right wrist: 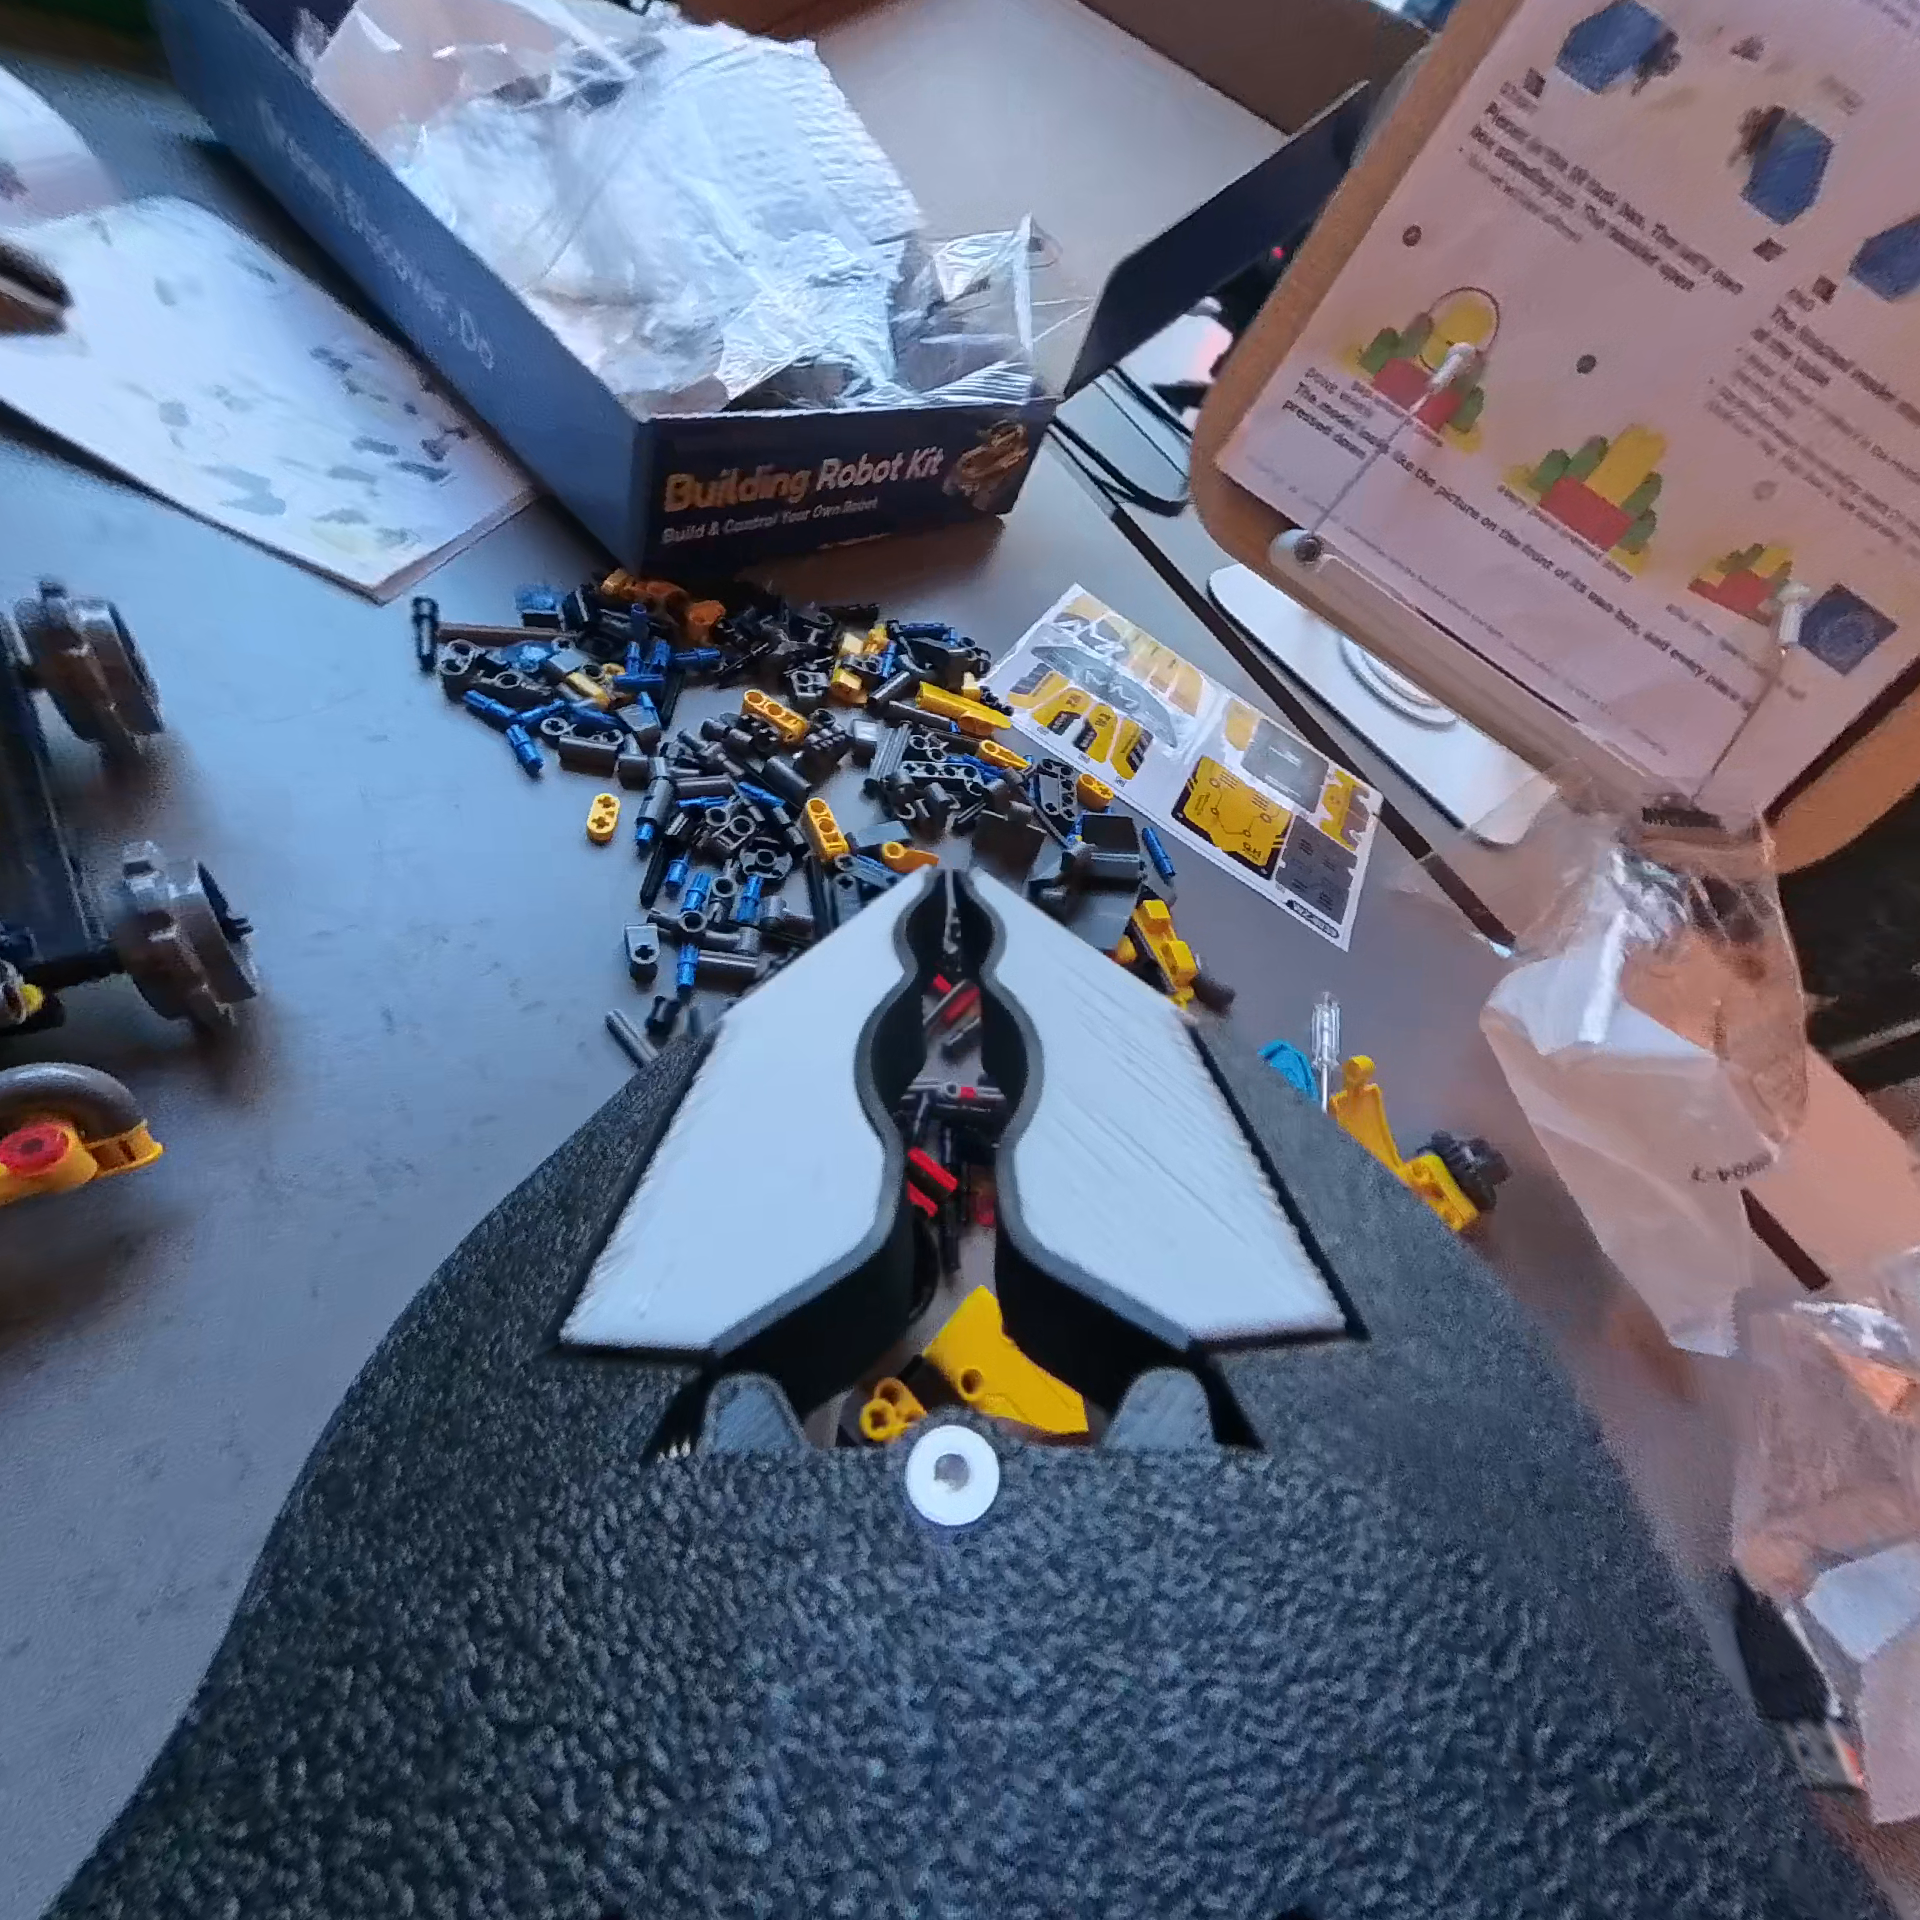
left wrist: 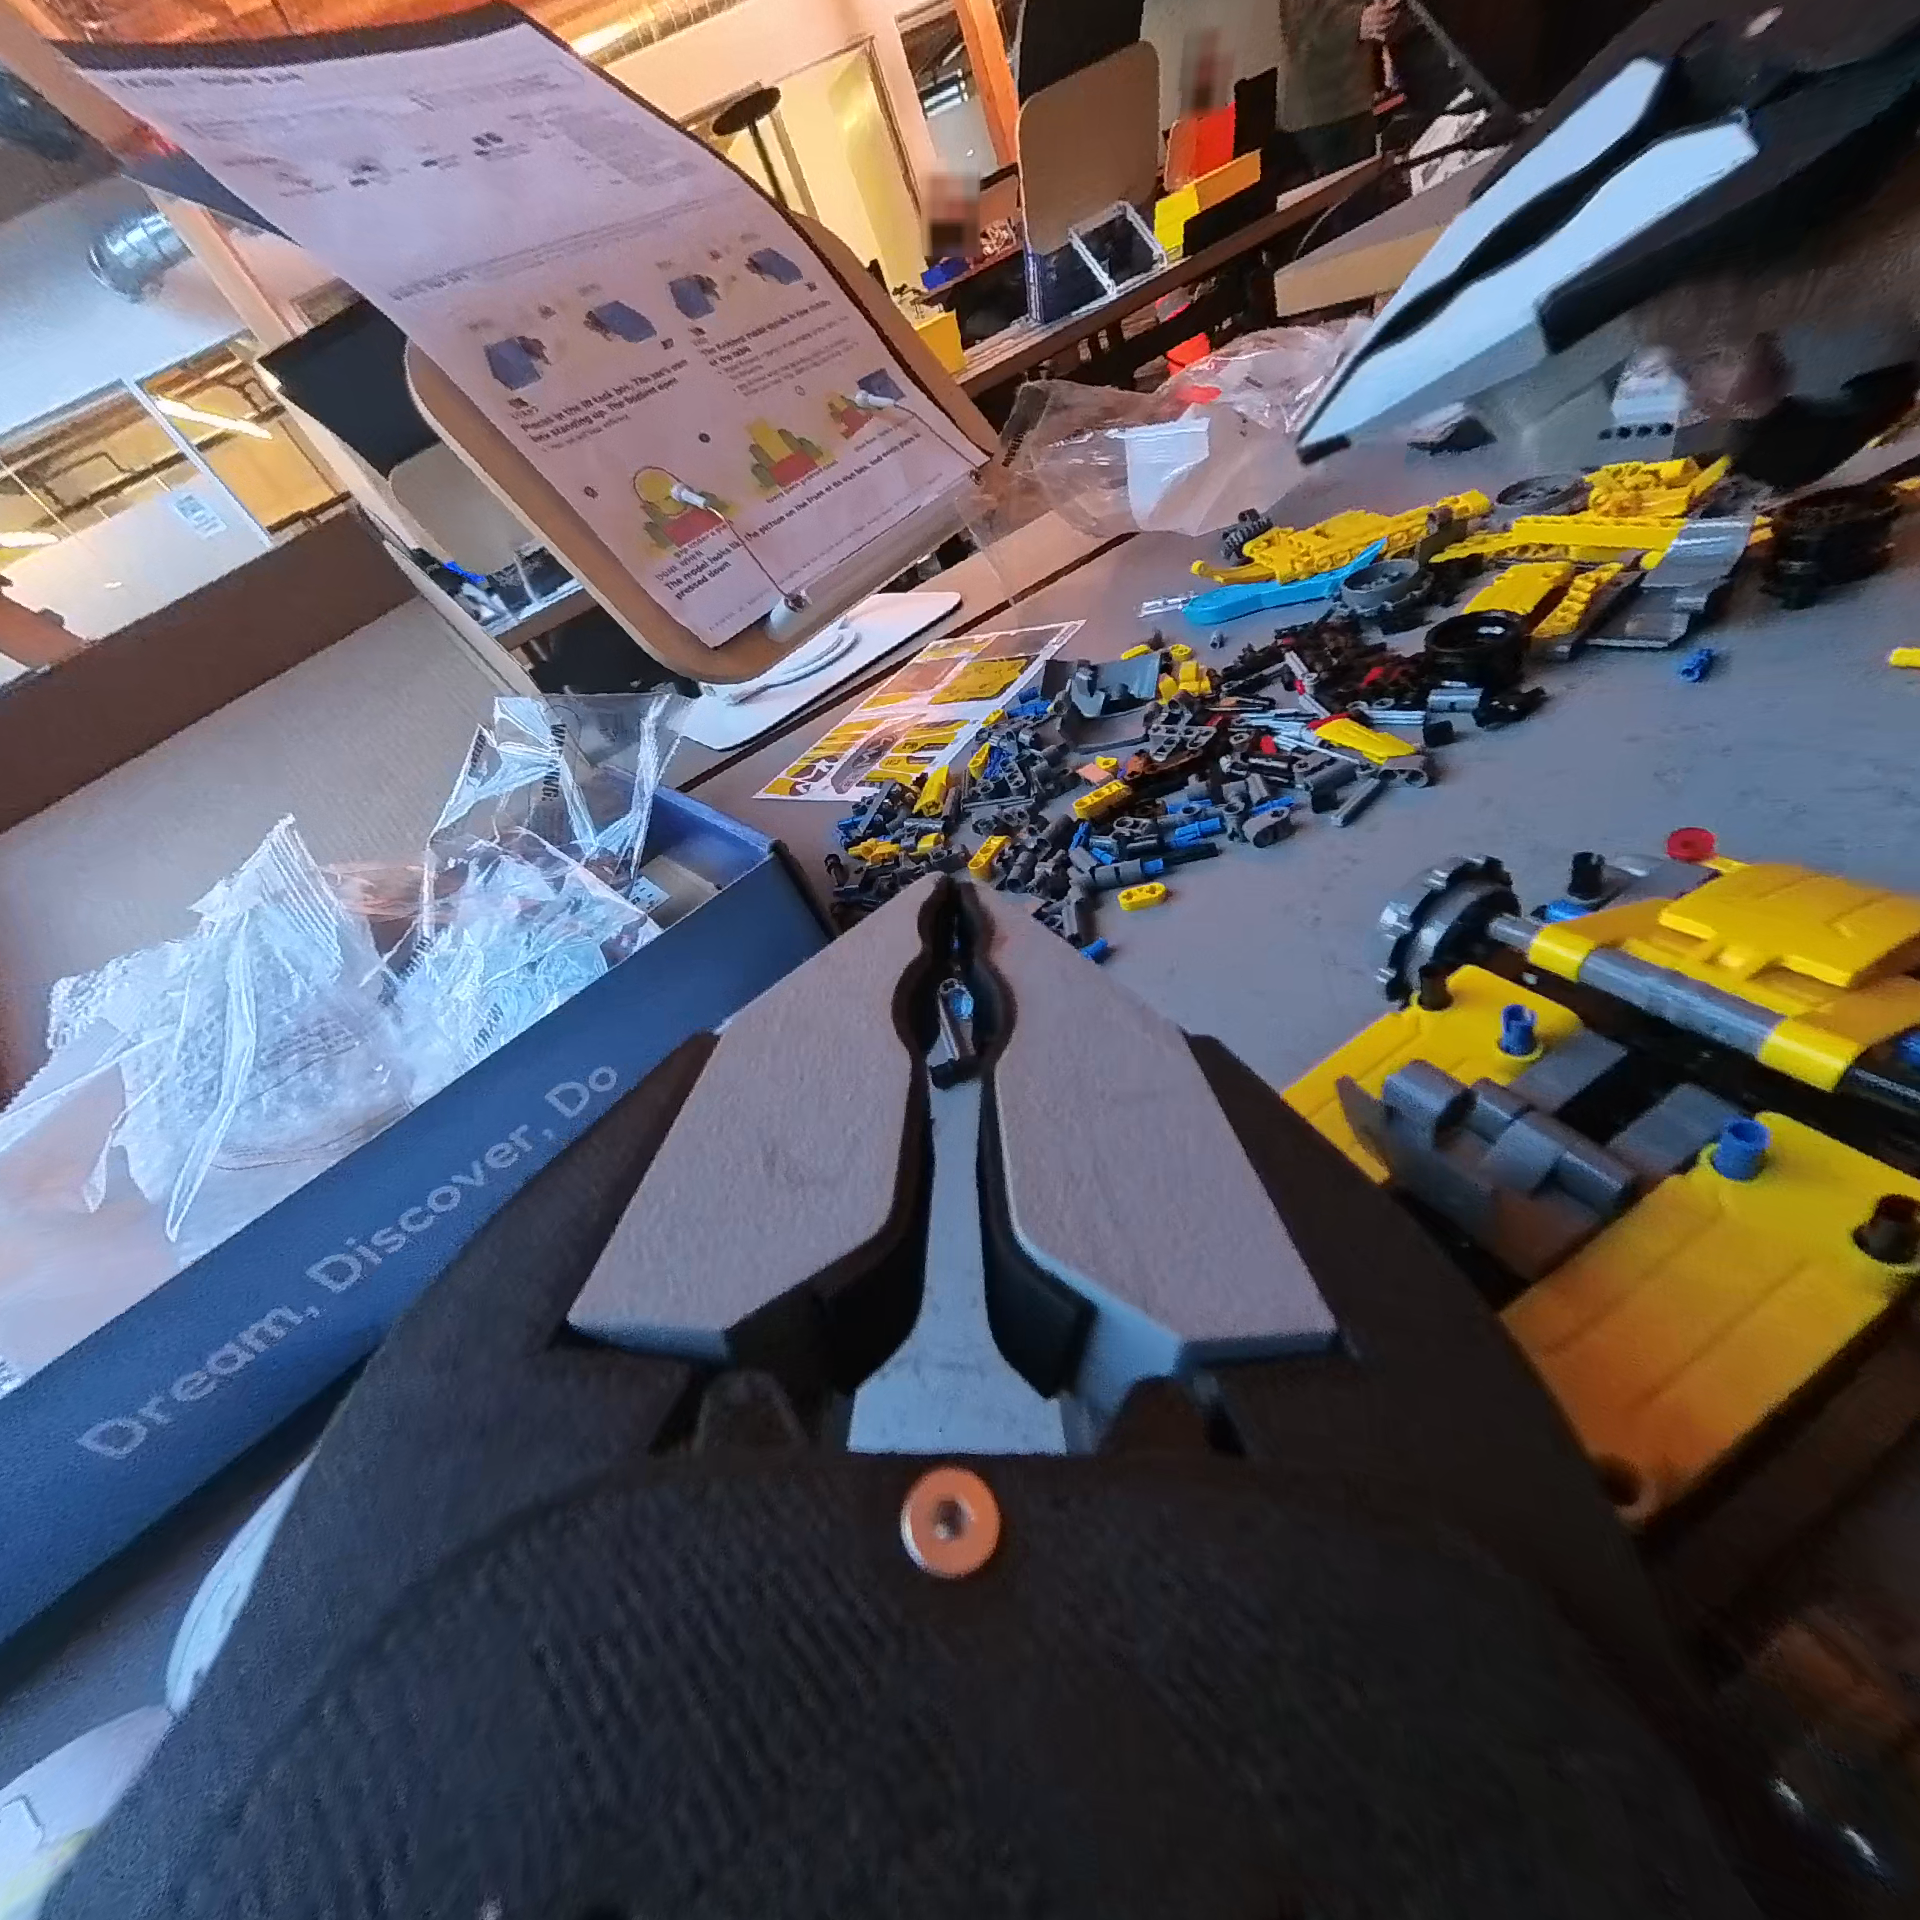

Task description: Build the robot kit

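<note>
My left gripper (left wrist: 951, 896) is shut, and a small grey pin with a blue end (left wrist: 953, 1023) sits in the notch between its fingers. It hovers at the near edge of a pile of small black, grey, blue and yellow building pieces (left wrist: 1195, 769), with a part-built yellow model (left wrist: 1621, 1091) just to its right. My right gripper (right wrist: 948, 883) is shut and held low over the same pile (right wrist: 790, 769); black and red pins show through its gap. It also shows at the top right of the left wrist view (left wrist: 1314, 447).
A dark blue kit box (left wrist: 312, 1247) (right wrist: 582, 343) full of clear plastic bags stands beside the pile. A sticker sheet (right wrist: 1195, 748), an instruction page on a stand (right wrist: 1558, 364), an open booklet (right wrist: 239, 384), loose bags (right wrist: 1642, 1091) and yellow sub-assemblies (left wrist: 1507, 561) ring the pile. One gripper's finger ends stand about 20 cm off the other's.
</note>
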The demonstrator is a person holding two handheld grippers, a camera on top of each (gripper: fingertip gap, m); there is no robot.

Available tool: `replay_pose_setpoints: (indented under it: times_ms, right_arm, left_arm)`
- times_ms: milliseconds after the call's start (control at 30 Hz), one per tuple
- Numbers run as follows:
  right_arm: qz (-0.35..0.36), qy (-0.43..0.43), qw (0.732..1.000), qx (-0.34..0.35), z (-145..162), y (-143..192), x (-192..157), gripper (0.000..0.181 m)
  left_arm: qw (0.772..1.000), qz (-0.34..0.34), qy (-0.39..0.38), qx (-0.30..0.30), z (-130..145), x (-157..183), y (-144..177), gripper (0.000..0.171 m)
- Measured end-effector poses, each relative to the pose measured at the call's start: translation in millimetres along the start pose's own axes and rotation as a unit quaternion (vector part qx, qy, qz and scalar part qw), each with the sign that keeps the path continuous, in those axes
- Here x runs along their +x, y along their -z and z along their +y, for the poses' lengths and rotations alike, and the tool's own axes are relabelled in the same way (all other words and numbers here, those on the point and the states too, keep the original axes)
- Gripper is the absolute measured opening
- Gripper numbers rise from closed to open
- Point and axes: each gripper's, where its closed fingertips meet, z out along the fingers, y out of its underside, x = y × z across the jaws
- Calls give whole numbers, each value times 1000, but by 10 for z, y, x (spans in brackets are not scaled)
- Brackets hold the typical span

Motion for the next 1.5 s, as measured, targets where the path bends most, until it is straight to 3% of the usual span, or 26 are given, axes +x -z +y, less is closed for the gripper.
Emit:
replay_pose_setpoints:
  times_ms: [333, 633, 1200, 1267, 1367, 1400, 1433, 1467, 1500]
  right_arm:
    - [52, -83, 995, 25, 15, 186, 413, 2]
    - [67, -105, 992, -18, 185, 172, 506, 0]
    - [85, -159, 983, 10, 182, 216, 658, 35]
    - [61, -136, 989, 6, 162, 217, 564, 0]
    - [72, -125, 989, 15, 113, 231, 570, 0]
    - [68, -133, 988, 29, 67, 242, 571, 14]
    - [66, -140, 987, 32, 55, 250, 584, 39]
    - [65, -139, 988, 28, 72, 262, 604, 47]
    - [72, -132, 988, 22, 100, 290, 646, 41]
  left_arm:
    - [1000, 2, 4, -7, 19, -5, -14, 0]
    - [1000, 4, -10, -12, 29, 28, -24, 0]
    - [999, 12, 44, -11, 41, -55, -23, 0]
    - [999, 5, 53, -3, 25, -91, -7, 0]
    - [998, -6, 67, 2, 22, -148, 5, 4]
    - [997, -6, 71, 1, 25, -157, 4, 8]
    - [997, -10, 76, 0, 30, -175, 4, 10]
    - [997, -13, 81, 0, 33, -193, 5, 14]
    - [996, -12, 83, 1, 32, -197, 7, 19]
